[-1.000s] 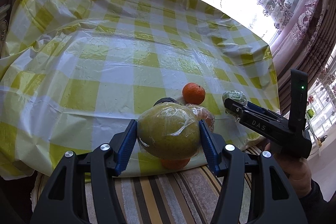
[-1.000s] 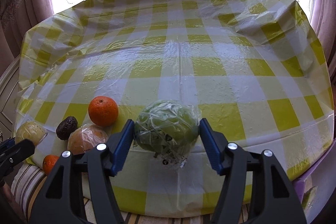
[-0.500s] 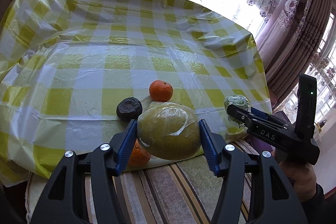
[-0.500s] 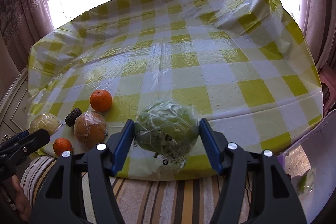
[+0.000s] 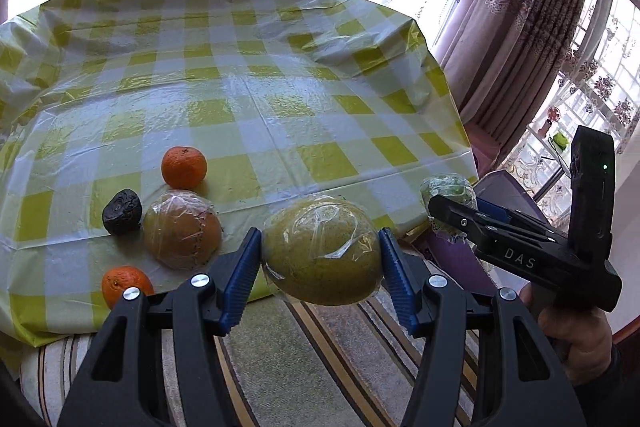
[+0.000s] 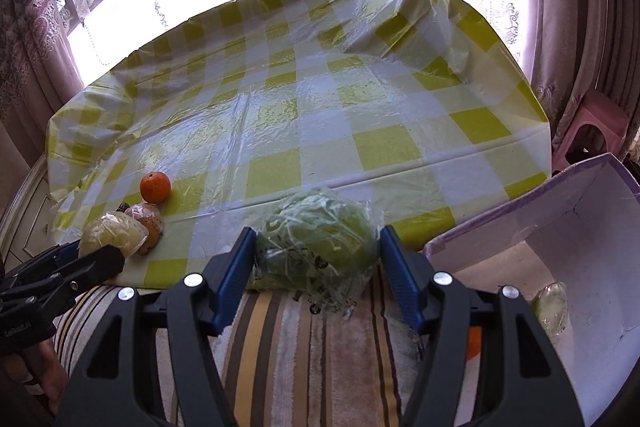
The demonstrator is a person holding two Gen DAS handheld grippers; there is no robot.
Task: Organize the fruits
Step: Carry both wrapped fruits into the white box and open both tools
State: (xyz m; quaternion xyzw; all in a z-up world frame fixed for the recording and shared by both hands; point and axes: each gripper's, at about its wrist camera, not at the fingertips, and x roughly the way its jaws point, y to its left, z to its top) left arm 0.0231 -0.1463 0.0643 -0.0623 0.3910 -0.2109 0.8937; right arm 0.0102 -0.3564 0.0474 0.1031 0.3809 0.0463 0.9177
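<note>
Off the near edge of the bench [image 6: 392, 151], both tools hang over the striped cushion [image 6: 304, 347] with a wrapped fruit each. Left tool [image 5: 320, 259] has its jaws closed across the widest part of the yellow-green fruit [image 5: 322, 251]; right tool [image 6: 318, 251] is clamped on the green fruit in crinkled film [image 6: 320, 243], loose film hanging below.

Likely step: carry to the purple box [image 6: 532, 227], right of the bench, already holding one wrapped fruit [image 6: 554, 307]. Film looks slippery, so keep squeeze steady, lower inside the walls before releasing, one tool at a time.

Pose: both tools roughly level, pointing across the bench, side by side.

Farther out on the bench: small orange [image 5: 126, 285], wrapped orange-brown fruit [image 5: 182, 235], dark wrinkled fruit [image 5: 122, 211], second orange [image 5: 184, 167].
</note>
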